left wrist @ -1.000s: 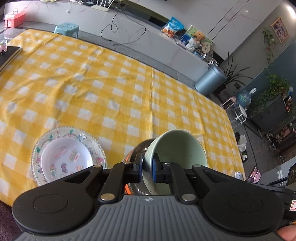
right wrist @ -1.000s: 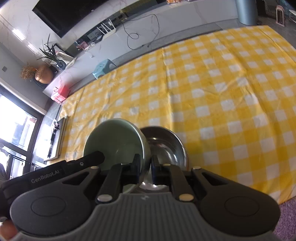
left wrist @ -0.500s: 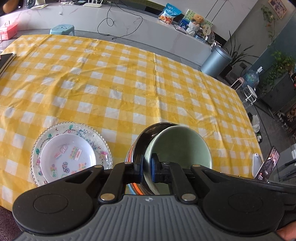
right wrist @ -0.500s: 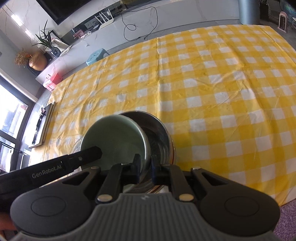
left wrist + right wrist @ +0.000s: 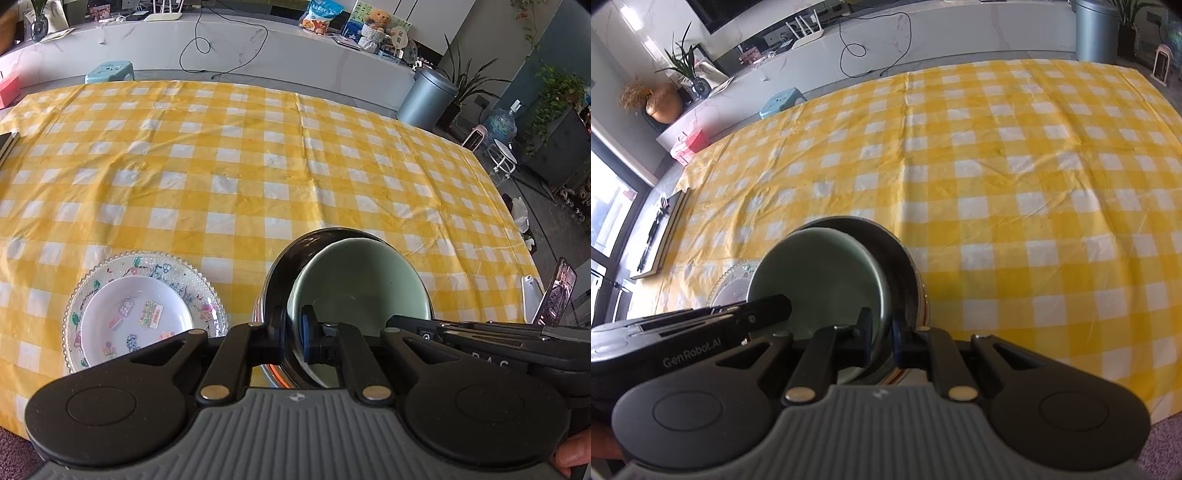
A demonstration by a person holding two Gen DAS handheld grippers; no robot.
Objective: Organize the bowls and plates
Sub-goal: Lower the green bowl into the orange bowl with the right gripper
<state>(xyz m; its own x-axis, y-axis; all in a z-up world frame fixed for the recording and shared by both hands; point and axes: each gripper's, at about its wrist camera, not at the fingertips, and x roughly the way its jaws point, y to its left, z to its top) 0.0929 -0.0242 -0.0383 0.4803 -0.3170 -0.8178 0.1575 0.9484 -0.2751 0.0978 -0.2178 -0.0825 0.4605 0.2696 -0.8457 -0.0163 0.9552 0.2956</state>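
The left gripper (image 5: 293, 334) and right gripper (image 5: 881, 338) each pinched the rim of the pale green bowl (image 5: 358, 280), nested tilted inside a steel bowl (image 5: 901, 258) on the yellow checked tablecloth (image 5: 258, 166); a patterned plate (image 5: 144, 310) sat beside it.

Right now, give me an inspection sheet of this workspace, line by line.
Surface: yellow checked tablecloth, creased, covers the table.
Job's things: green bowl sits tilted inside the steel bowl; small white plate stacked on the beaded glass plate.
Clutter: dark flat frame at the table's far left edge.
Grippers: left claw and right claw both clamp the green bowl's rim.
Cables: black cord on the floor beyond.
Surroundings: blue stool, grey bin, plants.
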